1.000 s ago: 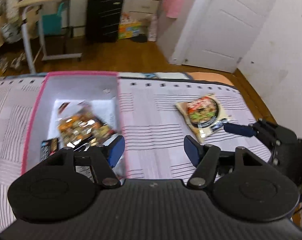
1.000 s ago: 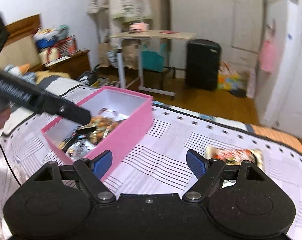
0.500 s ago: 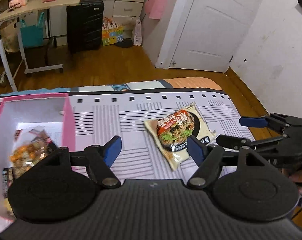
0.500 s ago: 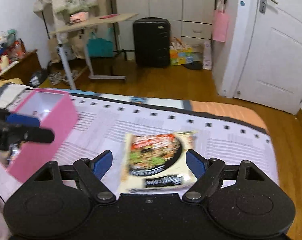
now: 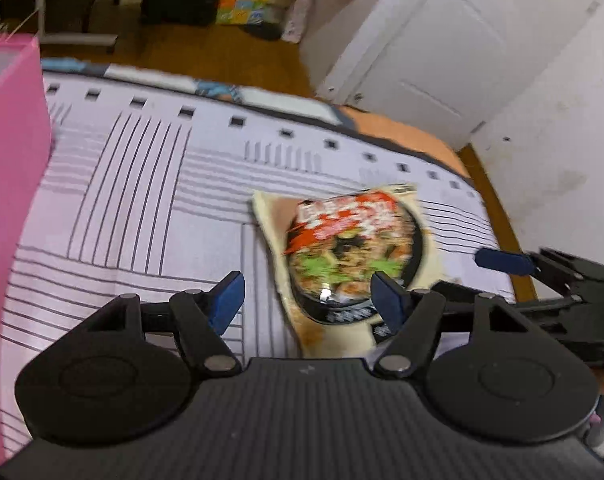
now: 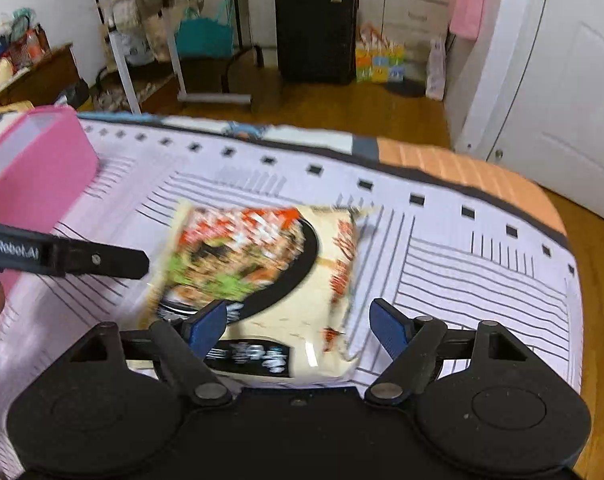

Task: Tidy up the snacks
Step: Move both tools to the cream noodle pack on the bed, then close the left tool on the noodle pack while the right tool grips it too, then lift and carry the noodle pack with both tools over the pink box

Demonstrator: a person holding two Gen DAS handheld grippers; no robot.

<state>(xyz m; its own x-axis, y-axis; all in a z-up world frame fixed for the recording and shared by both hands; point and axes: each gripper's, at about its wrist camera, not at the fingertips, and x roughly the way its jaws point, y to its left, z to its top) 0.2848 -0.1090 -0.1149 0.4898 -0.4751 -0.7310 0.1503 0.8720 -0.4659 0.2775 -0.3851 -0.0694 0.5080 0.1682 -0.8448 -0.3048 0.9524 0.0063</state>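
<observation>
Right wrist view: the noodle packet [image 6: 258, 276] lies flat on the striped bed [image 6: 481, 280], mid-frame. The right claw [image 6: 298, 328] is wide over its bottom edge, closing, not touching. The left claw [image 5: 307, 300] is closing too, holding nothing. Pink box [image 6: 42, 176] at left.

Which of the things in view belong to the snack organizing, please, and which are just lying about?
Job: noodle packet, pink box, left gripper, right gripper, jaws of both closing, nothing gripped.

Lying about: black suitcase, teal bag, pink bag.

light: even, bright indoor | blur: motion smear on noodle packet [image 5: 349, 256] | edges: fisheye bending
</observation>
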